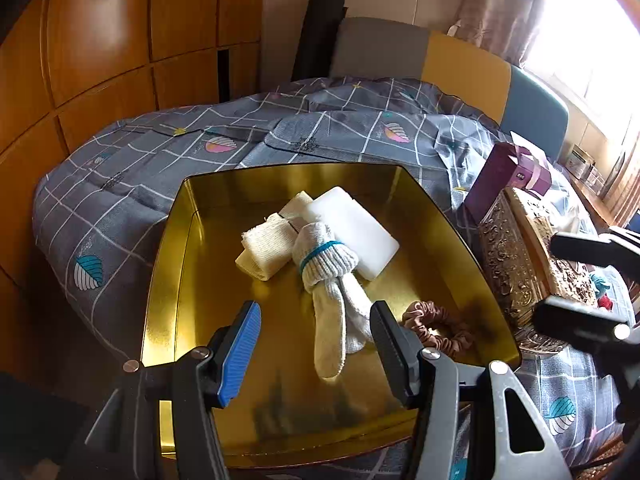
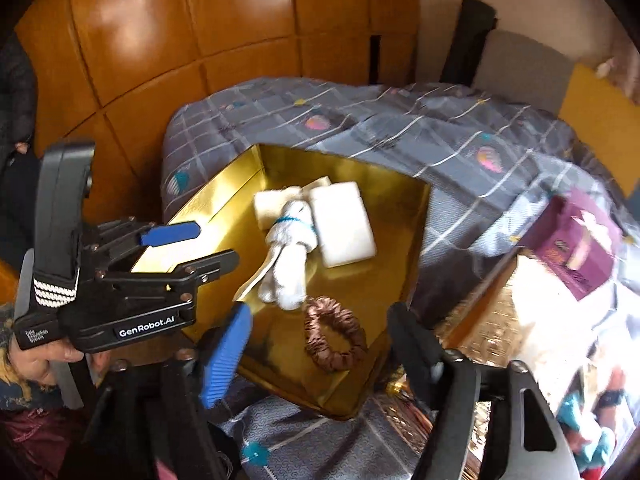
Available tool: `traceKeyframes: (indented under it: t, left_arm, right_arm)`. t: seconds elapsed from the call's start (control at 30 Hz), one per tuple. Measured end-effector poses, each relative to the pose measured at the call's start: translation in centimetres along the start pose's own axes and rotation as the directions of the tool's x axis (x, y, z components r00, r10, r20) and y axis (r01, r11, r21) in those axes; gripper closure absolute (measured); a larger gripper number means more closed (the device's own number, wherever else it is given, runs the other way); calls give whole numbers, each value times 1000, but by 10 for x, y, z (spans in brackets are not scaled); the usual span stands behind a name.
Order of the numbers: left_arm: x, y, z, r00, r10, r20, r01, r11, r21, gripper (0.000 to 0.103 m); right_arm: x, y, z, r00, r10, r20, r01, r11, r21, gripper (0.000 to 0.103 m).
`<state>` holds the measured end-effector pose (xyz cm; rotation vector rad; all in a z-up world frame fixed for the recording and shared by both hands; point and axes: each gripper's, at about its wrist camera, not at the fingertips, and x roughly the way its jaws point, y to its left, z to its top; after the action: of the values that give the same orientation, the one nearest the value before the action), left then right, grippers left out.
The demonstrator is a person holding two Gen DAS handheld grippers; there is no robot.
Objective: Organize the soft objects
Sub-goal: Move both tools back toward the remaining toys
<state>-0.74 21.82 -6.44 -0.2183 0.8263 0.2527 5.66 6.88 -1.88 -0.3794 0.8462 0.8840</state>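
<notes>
where the gold tray point(image 1: 192, 248) sits, gloves point(image 1: 336, 280) ahead of gaping left gripper point(image 1: 316, 344)

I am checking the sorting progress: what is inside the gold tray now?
The gold tray holds a rolled glove pair, a folded cloth, a white pad and a brown scrunchie. The glove covers part of the cloth and pad; anything underneath is hidden.

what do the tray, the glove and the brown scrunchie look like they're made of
Tray: looks like thin metal with a glossy gold finish; it mirrors light and the things in it. Glove: white knitted yarn, likely cotton, with a ribbed cuff and a teal band. Scrunchie: brown gathered fabric with a satin-like sheen, presumably over elastic.
</notes>
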Motion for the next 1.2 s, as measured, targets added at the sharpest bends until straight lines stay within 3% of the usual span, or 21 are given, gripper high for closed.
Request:
traceKeyframes:
  t: [0.1,0.43,0.67,0.77,0.93,1.2]
  left_arm:
    - [-2,-2,1,1000,-9,7,9,1000,6,46]
    - [-9,-17,1,999,-37,18,36,998,53,46]
    - [-13,-27,1,997,-71,16,70,995,70,46]
    - [-15,-30,2,995,-95,20,93,993,72,46]
    - [-20,-36,4,990,-138,29,136,988,79,46]
    - [-41,-59,18,971,-230,66,221,967,129,46]
  right_arm:
    - [-12,-5,-5,997,-51,50,50,998,26,20]
    - [-57,-41,-24,978,-160,135,140,979,146,16]
    - [-95,-99,-60,953,-277,121,227,921,317,13]
    - [-111,-131,-84,938,-338,84,277,870,409,13]
    - [-137,-191,-134,918,-397,-15,329,740,586,12]
    - [-172,-265,-225,926,-359,-119,285,455,843,10]
